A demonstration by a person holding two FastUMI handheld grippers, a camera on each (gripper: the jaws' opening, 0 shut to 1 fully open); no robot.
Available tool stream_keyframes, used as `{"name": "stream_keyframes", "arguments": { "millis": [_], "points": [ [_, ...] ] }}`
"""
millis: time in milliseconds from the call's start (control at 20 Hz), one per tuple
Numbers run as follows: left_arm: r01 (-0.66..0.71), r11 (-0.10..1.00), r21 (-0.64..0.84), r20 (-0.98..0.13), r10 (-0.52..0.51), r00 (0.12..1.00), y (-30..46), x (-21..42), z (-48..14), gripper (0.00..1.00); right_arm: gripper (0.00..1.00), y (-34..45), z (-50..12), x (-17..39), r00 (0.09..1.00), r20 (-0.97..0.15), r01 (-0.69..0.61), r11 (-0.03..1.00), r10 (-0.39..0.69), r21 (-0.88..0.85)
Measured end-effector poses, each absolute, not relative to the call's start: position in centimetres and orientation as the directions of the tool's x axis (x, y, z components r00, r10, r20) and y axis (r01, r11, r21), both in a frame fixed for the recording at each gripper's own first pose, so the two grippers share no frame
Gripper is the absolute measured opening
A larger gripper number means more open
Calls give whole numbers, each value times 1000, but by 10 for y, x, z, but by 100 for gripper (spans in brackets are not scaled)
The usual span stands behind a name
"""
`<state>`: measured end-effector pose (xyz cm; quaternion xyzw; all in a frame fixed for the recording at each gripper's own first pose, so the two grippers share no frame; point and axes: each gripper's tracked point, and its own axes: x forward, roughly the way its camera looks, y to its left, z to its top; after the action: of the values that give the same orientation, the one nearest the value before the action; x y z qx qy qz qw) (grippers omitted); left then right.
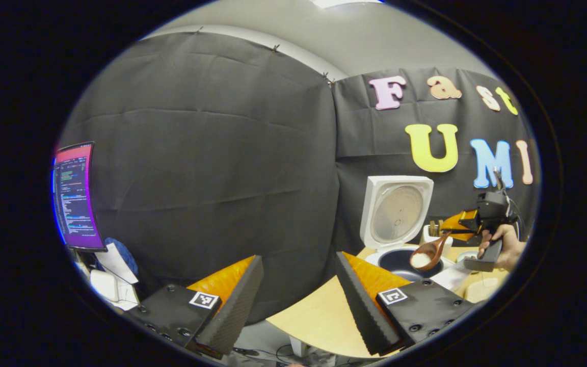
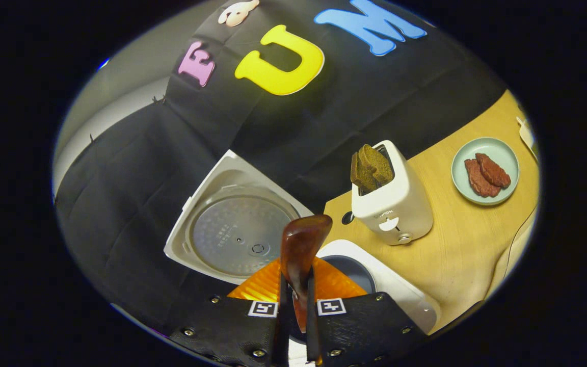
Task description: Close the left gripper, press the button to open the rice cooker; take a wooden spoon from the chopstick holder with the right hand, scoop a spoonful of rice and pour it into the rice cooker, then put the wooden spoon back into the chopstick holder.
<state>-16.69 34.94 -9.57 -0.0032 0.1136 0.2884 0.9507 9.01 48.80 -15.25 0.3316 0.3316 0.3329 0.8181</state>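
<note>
Your wooden spoon (image 1: 428, 253) hangs over the open rice cooker (image 1: 400, 261), its bowl carrying a small heap of white rice (image 1: 420, 260) just above the dark inner pot. In the right gripper view the same spoon (image 2: 301, 250) rises straight up from between your right gripper's (image 2: 296, 326) two fingers, which are pressed onto its handle from both sides, so you are pinching it firmly; the back of its bowl faces the camera. From the left gripper view you can also see that right gripper (image 1: 464, 224) farther off, with your hand (image 1: 502, 247) wrapped around its grip.

The cooker's lid (image 2: 237, 232) stands raised, its round metal inner plate facing the pot, and the pot's dark opening (image 2: 349, 270) sits just behind the spoon. The chopstick holder (image 1: 436, 233) stands just behind the cooker, beside the lid.

Your left gripper (image 1: 298, 300) hovers off the near edge of the wooden table (image 1: 319, 316), well apart from the cooker, with its fingers spread wide and nothing between them.

Past the cooker stands a white toaster (image 2: 393, 204) with dark bread slices (image 2: 370, 165) in its slot, and farther along a pale green plate (image 2: 484, 171) with two reddish slices. A lit monitor (image 1: 74, 196) stands off to the left.
</note>
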Motion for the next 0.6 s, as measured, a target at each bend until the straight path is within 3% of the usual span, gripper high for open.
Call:
{"name": "stream_keyframes", "arguments": {
  "millis": [300,600],
  "points": [
    [-561,826,60,-227,559,798,353,-174,-100,100,13,501,-159,82,555,-373,-489,655,743,576],
    [-561,826,55,-221,558,800,355,-175,-100,100,13,514,-145,72,572,-373,-663,680,730,314]
  ]
}}
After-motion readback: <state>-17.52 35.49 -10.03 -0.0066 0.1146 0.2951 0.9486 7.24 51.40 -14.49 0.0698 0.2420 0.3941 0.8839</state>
